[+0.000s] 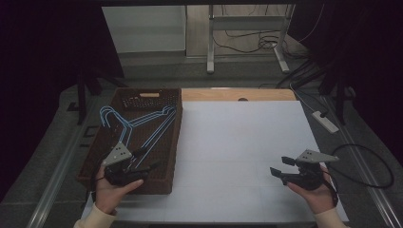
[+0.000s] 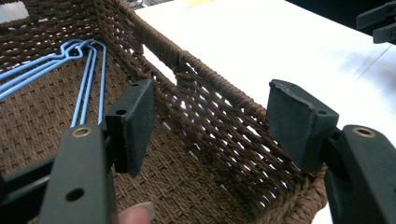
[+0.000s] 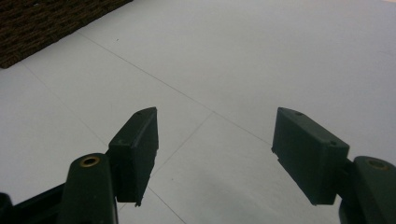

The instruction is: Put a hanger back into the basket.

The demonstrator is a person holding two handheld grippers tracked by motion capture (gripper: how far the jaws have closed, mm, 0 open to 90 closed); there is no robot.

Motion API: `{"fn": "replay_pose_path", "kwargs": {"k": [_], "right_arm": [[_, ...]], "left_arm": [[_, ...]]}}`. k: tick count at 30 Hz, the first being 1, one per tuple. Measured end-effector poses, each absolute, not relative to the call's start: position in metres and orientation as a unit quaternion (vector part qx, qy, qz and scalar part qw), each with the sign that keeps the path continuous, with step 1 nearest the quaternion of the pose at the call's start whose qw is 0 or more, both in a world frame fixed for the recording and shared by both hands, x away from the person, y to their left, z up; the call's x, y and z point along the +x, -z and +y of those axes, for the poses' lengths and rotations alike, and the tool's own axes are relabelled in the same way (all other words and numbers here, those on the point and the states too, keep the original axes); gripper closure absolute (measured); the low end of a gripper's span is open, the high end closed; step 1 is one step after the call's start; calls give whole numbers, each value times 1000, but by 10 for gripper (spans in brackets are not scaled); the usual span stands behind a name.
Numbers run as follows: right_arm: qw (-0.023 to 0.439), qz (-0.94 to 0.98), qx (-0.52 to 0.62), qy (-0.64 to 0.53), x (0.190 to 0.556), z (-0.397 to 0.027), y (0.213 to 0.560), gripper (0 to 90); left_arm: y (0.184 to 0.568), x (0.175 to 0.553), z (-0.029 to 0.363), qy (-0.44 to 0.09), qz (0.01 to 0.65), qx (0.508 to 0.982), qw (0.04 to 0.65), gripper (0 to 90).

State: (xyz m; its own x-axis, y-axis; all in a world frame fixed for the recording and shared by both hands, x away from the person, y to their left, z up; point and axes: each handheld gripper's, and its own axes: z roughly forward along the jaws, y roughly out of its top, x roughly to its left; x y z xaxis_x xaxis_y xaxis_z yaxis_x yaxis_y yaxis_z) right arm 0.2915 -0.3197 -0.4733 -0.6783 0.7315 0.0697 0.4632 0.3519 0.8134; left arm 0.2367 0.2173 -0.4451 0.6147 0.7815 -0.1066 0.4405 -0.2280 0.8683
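At the left of the table sits a brown woven basket (image 1: 164, 137), and in it lie several blue wire hangers (image 1: 142, 124), their hooks toward the far left corner and their long wires running down toward the near end. The left gripper (image 1: 145, 160) hangs over the near end of the basket, just beside the lower ends of the hangers; its jaws stand wide apart with nothing between them. In the left gripper view the basket's near right wall (image 2: 219, 121) runs between the two pads (image 2: 137, 116), and the hangers (image 2: 88, 79) lie on the woven floor to the left, apart from the pads. Further right comes the bare white table (image 1: 237, 142). The right gripper (image 1: 281, 166) hovers over its near right part, well apart from the basket, jaws spread and holding nothing.
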Motion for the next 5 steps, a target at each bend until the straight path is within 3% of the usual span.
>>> {"fn": "replay_pose_path", "kwargs": {"k": [5], "right_arm": [[154,808,369,-434,291,-319,473,320]], "left_arm": [[445,237,218,-182,401,761,476,344]]}}
